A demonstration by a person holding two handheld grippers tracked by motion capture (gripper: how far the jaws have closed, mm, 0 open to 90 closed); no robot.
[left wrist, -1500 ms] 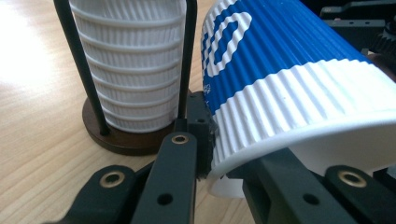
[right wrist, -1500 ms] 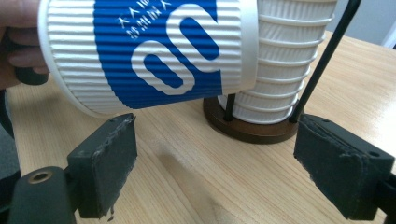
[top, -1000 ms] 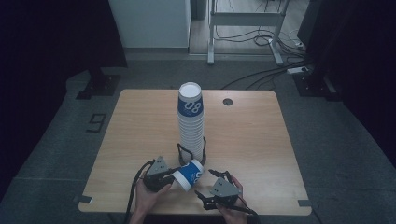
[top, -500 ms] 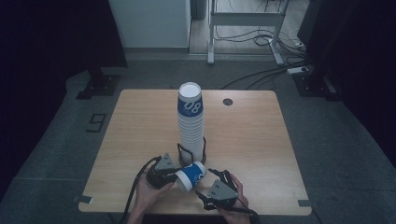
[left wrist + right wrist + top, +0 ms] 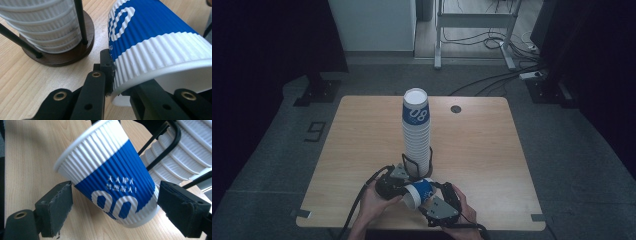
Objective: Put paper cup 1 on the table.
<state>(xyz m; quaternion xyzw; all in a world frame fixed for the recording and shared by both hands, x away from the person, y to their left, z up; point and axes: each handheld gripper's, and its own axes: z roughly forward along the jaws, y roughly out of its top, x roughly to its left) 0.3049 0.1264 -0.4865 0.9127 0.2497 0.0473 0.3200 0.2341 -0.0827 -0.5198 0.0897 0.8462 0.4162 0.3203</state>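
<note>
left gripper point(image 5: 398, 184) jaws clamp the rim of the blue-and-white cup point(image 5: 419, 192), held tilted above the table point(image 5: 362, 145) just beside the cup stack point(image 5: 416, 131). right gripper point(image 5: 432, 197) jaws, just opening, flank its base, untouched.

Left claw point(image 5: 404, 186) clamped shut, right claw point(image 5: 432, 197) jaws apart

The tabletop point(image 5: 362, 145) is viewed from above, facing twelve o'clock. A tilted cup point(image 5: 160, 42) is seen close up from both tool cameras, from opposite sides.
</note>
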